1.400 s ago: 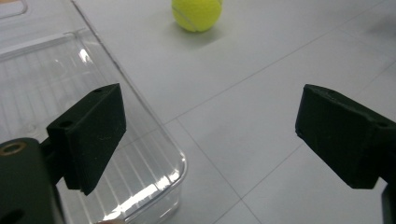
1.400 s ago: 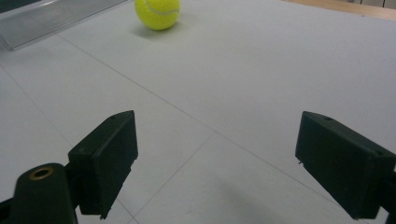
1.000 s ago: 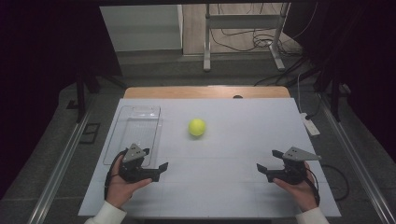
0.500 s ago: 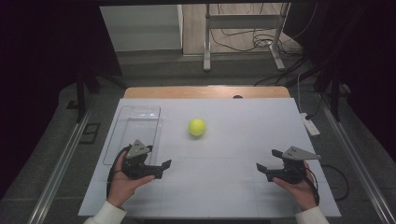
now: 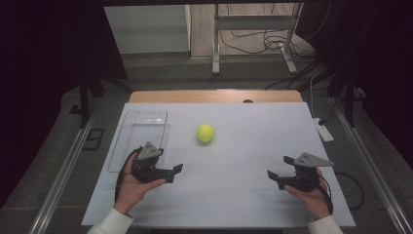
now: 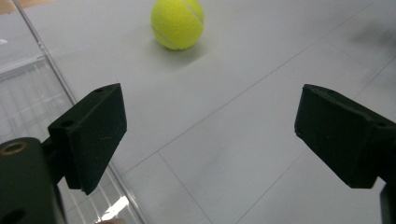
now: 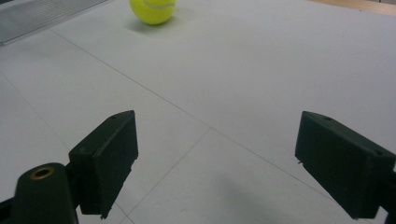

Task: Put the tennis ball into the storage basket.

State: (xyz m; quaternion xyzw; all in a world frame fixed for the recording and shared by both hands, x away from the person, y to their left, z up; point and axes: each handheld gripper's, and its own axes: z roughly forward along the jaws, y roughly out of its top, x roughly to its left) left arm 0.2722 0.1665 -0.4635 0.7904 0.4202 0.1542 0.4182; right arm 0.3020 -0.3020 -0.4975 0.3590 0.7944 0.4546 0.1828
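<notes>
High view: left claw [image 5: 176,171] and right claw [image 5: 272,176] both wide, tennis ball [image 5: 205,132] apparently untouched between.

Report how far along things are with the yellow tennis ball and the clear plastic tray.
Nothing looks done: the yellow tennis ball sits free on the white table, outside the clear plastic tray. In hand: nothing; left gripper and right gripper are open. Grasping remains, presumably into the tray.
</notes>
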